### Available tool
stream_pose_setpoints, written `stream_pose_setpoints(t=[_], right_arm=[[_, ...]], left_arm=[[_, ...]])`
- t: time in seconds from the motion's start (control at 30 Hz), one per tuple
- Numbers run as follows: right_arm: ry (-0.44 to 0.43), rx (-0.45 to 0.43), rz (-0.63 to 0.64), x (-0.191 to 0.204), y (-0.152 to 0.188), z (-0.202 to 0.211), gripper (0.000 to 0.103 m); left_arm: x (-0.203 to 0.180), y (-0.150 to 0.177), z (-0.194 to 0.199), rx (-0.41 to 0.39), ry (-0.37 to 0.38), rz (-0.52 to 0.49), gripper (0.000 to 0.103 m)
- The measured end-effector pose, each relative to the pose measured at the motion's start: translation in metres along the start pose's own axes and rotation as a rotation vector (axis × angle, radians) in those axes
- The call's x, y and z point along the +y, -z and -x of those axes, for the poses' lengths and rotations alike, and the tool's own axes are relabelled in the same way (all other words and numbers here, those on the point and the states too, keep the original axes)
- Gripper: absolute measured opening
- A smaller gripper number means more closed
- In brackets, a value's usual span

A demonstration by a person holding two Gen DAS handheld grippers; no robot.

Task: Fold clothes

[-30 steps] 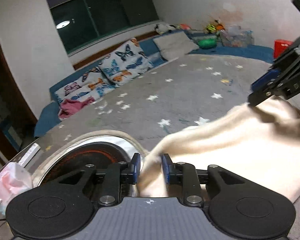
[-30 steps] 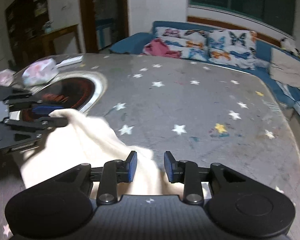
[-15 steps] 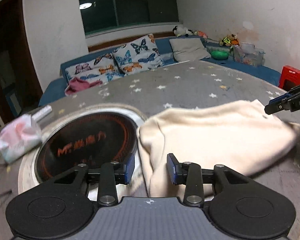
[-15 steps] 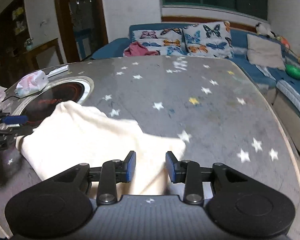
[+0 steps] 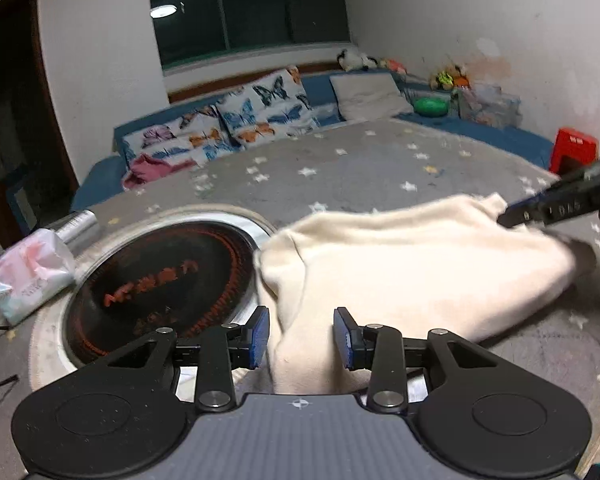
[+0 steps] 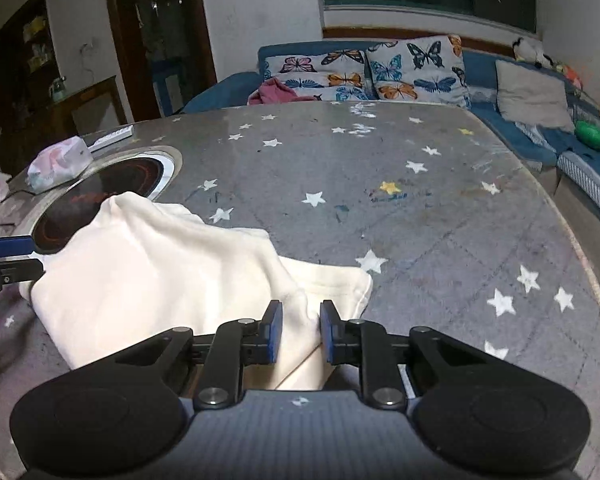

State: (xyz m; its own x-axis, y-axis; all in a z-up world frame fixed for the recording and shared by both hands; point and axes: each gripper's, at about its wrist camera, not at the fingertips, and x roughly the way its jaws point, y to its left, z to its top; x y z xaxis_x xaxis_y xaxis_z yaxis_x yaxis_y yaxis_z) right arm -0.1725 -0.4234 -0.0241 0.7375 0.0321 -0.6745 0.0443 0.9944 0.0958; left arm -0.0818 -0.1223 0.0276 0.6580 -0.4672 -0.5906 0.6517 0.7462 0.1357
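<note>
A cream fleece garment lies folded on the grey star-patterned table, its left edge over the rim of the round cooktop. It also shows in the right wrist view. My left gripper is open, its pads either side of the garment's near left corner. My right gripper is partly open with a fold of the garment between its pads. The right gripper's fingers show at the garment's far right end in the left wrist view.
A black round cooktop is set in the table at the left. A pink and white tissue pack and a white remote lie beside it. A blue sofa with butterfly cushions runs behind the table.
The garment was lowered from the air onto the table and now lies flat. Both grippers have opened wider and drawn back a little; the left opened most.
</note>
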Motion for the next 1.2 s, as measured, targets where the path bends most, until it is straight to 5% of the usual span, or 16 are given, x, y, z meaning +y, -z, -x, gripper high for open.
stream_pose_setpoints(t=[0.13, 0.37, 0.53, 0.73, 1.0, 1.2], right_arm=[[0.005, 0.0, 0.078, 0.009, -0.003, 0.002, 0.005], [0.095, -0.087, 0.249, 0.027, -0.028, 0.017, 0.004], [0.123, 0.004, 0.23, 0.016, -0.024, -0.025, 0.004], [0.088, -0.028, 0.132, 0.004, -0.027, -0.012, 0.007], [-0.019, -0.104, 0.207, 0.038, -0.018, 0.042, 0.007], [-0.06, -0.072, 0.226, 0.062, 0.006, 0.034, 0.007]], left_arm=[[-0.002, 0.001, -0.005, 0.006, 0.008, -0.022, 0.038], [-0.007, 0.004, -0.005, 0.014, 0.025, -0.083, 0.038], [-0.01, 0.006, -0.005, 0.012, 0.025, -0.102, 0.038], [-0.01, 0.004, -0.003, 0.014, 0.029, -0.105, 0.038], [-0.015, -0.008, 0.006, -0.026, 0.04, -0.092, 0.038], [-0.026, -0.01, -0.003, -0.016, 0.066, -0.098, 0.038]])
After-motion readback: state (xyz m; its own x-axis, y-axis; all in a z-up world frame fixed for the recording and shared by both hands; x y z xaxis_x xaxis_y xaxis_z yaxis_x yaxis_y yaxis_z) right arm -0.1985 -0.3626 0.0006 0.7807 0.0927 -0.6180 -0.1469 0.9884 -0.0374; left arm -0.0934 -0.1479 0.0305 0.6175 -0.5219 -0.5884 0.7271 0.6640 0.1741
